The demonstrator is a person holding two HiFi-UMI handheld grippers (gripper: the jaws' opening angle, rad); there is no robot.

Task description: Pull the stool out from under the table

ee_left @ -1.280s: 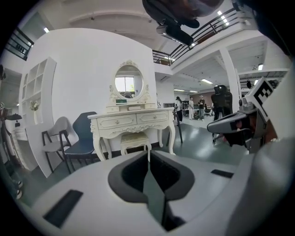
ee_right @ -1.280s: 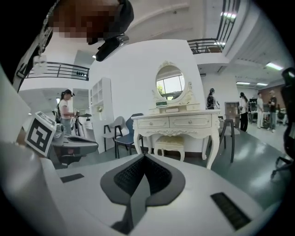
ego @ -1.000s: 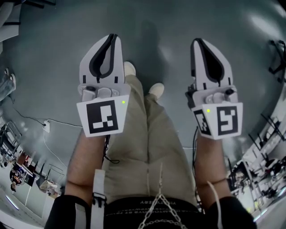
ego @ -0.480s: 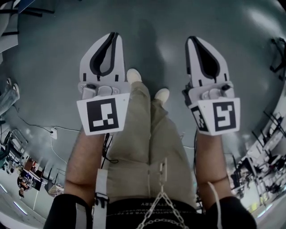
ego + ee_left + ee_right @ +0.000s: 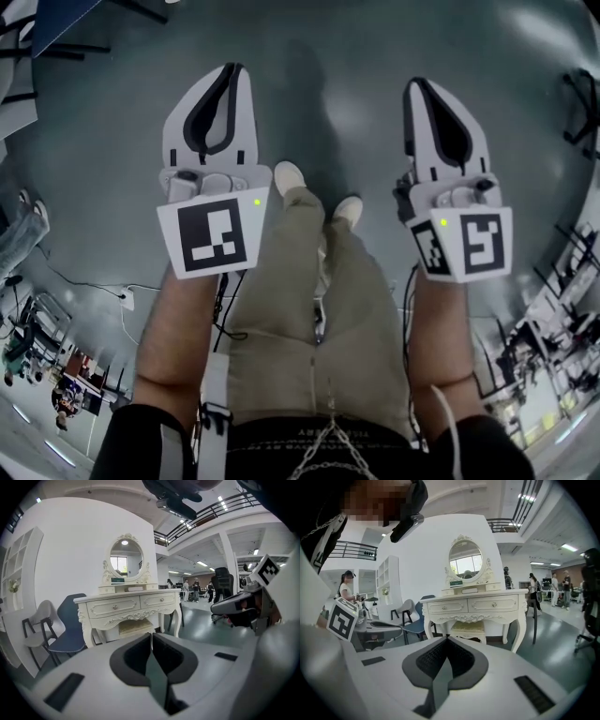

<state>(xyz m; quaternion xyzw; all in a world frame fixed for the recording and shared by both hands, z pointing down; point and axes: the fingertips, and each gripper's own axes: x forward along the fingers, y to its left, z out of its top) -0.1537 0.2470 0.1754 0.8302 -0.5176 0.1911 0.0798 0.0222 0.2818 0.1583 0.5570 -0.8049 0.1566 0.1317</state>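
A cushioned stool (image 5: 468, 626) sits under the carved cream table (image 5: 480, 605).

khaki trousers (image 5: 309, 309), white shoes (image 5: 289, 176), black sleeves (image 5: 141, 442)

A pale cushioned stool (image 5: 468, 627) stands tucked under the ornate white table (image 5: 474, 604).

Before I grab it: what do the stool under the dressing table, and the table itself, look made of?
Stool: the seat looks like padded, pale yellowish fabric, judging by its matte, cushion-like top. Its frame is mostly hidden, so I can't tell what that is made of.
Dressing table: probably painted wood with a smooth ivory finish, going by the carved scrollwork and curved legs.
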